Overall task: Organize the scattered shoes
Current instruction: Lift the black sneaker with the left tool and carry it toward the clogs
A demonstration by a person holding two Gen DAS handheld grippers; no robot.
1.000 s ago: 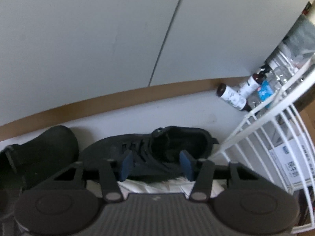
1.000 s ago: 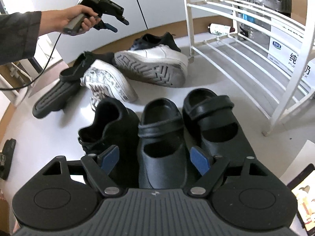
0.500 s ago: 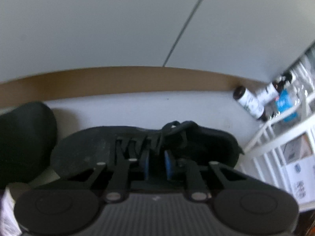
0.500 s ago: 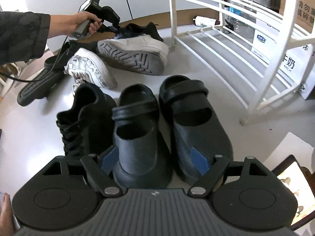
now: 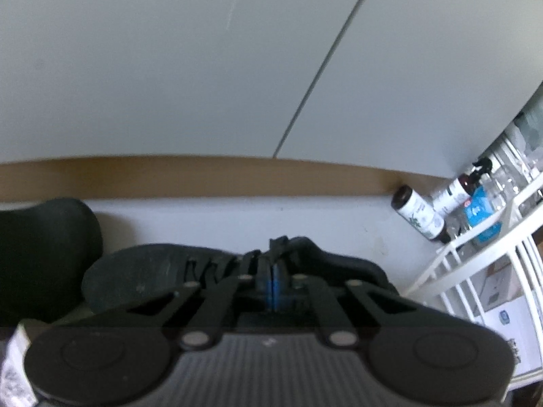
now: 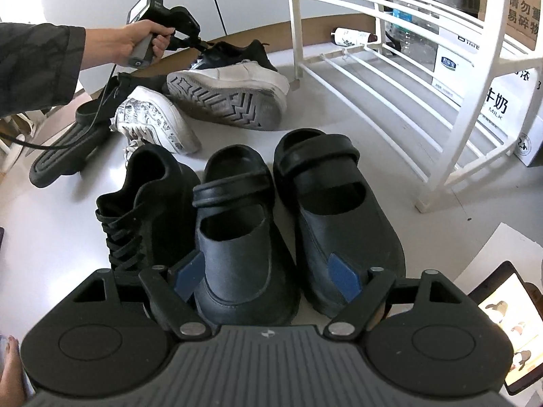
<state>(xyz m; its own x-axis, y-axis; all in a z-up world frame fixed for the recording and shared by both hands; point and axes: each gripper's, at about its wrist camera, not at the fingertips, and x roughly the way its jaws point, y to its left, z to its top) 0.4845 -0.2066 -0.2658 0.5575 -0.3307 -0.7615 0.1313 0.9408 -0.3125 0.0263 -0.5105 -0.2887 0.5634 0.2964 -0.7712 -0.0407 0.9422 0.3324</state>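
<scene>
My left gripper (image 5: 271,281) is shut, its blue pads pinched together on the tongue of a black sneaker (image 5: 152,278) lying by the wall. From the right wrist view, a hand holds that left gripper (image 6: 203,45) down on the same black sneaker (image 6: 237,51), behind a white sneaker (image 6: 230,98) tipped on its side. My right gripper (image 6: 264,274) stands open low over a black clog (image 6: 237,237); its pads straddle the clog without pressing. A matching clog (image 6: 332,203) sits to its right and a laced black sneaker (image 6: 149,203) to its left.
A white wire shoe rack (image 6: 390,68) stands at the right, with bottles (image 5: 420,213) and boxes behind it. A printed white sneaker (image 6: 152,118) and an overturned black clog (image 6: 64,156) lie at the left. A tablet (image 6: 502,322) lies at the lower right.
My left gripper dropped onto the black sneaker and its jaws went from wide open to shut on the tongue. The right gripper stayed open and edged closer over the middle clog.
</scene>
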